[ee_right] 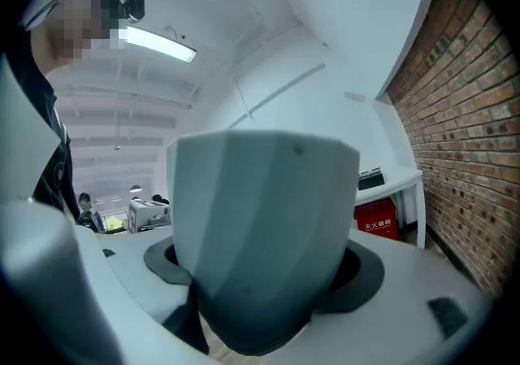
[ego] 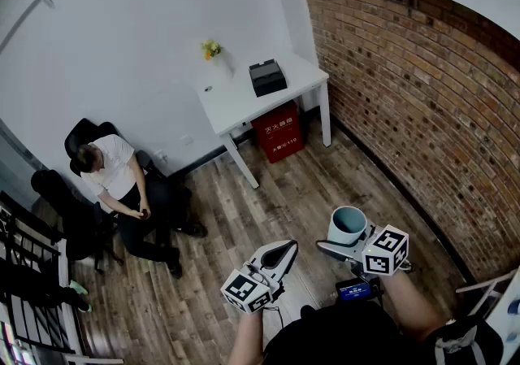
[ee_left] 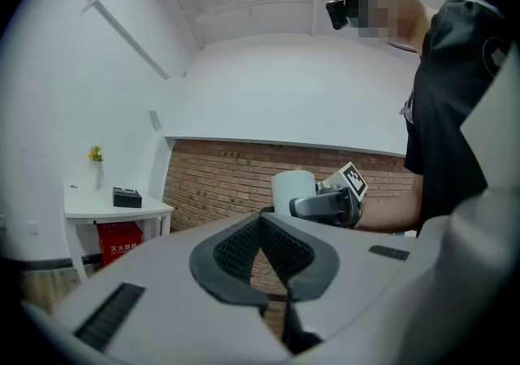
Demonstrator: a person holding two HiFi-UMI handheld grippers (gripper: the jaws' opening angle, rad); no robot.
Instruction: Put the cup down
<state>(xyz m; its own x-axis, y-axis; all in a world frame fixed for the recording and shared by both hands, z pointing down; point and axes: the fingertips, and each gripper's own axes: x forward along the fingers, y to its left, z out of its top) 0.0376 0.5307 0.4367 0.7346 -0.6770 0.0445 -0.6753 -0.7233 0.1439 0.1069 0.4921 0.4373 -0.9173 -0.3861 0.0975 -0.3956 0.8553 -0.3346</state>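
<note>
A pale blue-white cup [ego: 348, 225] is held upright in the air above the wooden floor, in front of the person's body. My right gripper [ego: 348, 240] is shut on the cup [ee_right: 264, 233], whose wall fills the space between its jaws in the right gripper view. My left gripper [ego: 284, 251] hangs just to the left of it, shut, with nothing between its jaws [ee_left: 262, 221]. In the left gripper view the cup [ee_left: 292, 191] and the right gripper [ee_left: 325, 205] show ahead, against the brick wall.
A white table [ego: 236, 102] stands at the far wall with a black box [ego: 267, 77] and yellow flowers [ego: 211, 49] on it, a red box [ego: 278, 130] beneath. A person [ego: 114, 176] sits on a black chair at left. A brick wall [ego: 406, 95] runs along the right.
</note>
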